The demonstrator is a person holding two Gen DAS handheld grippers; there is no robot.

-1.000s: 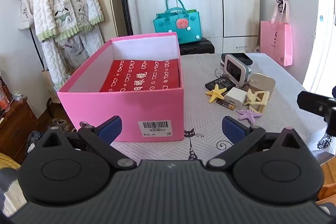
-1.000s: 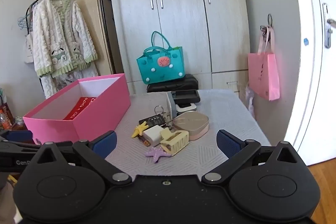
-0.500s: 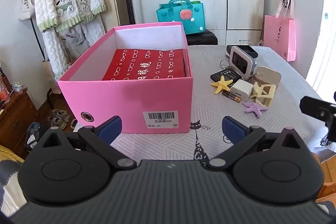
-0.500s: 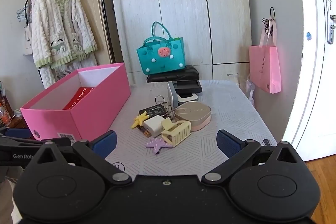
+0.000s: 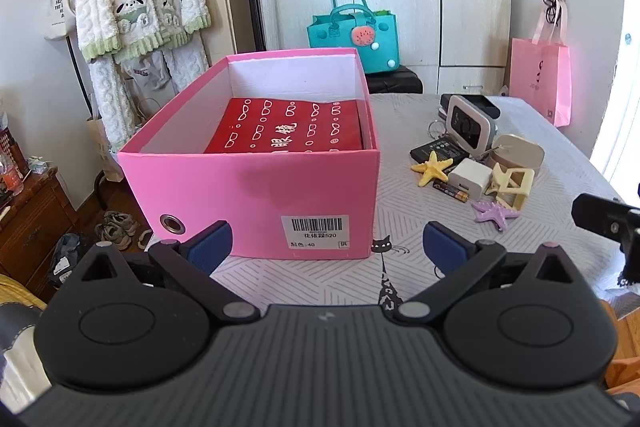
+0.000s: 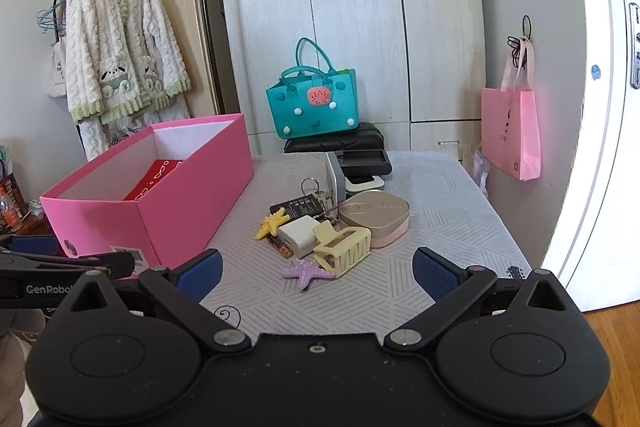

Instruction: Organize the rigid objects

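A pink box (image 5: 256,195) (image 6: 188,203) stands on the table's left half with a red package (image 5: 288,131) lying inside. To its right lies a heap of small items: a yellow starfish (image 6: 272,223), a white charger (image 6: 300,235), a cream hair claw (image 6: 344,251), a purple starfish (image 6: 304,271), a battery (image 6: 280,247), a beige case (image 6: 376,215) and a small clock (image 5: 468,123). My left gripper (image 5: 326,247) is open in front of the box's near wall, holding nothing. My right gripper (image 6: 316,275) is open and empty just short of the purple starfish.
The table (image 6: 440,211) carries a grey striped cloth; its right edge drops to a wooden floor. A teal bag (image 6: 316,107) sits on a black stool behind the table. A pink bag (image 6: 512,131) hangs at the right, and a fluffy robe (image 6: 120,51) hangs at the left.
Both grippers have risen and tilted down a little, so the box and the heap sit lower and closer in view. The jaws stay open.
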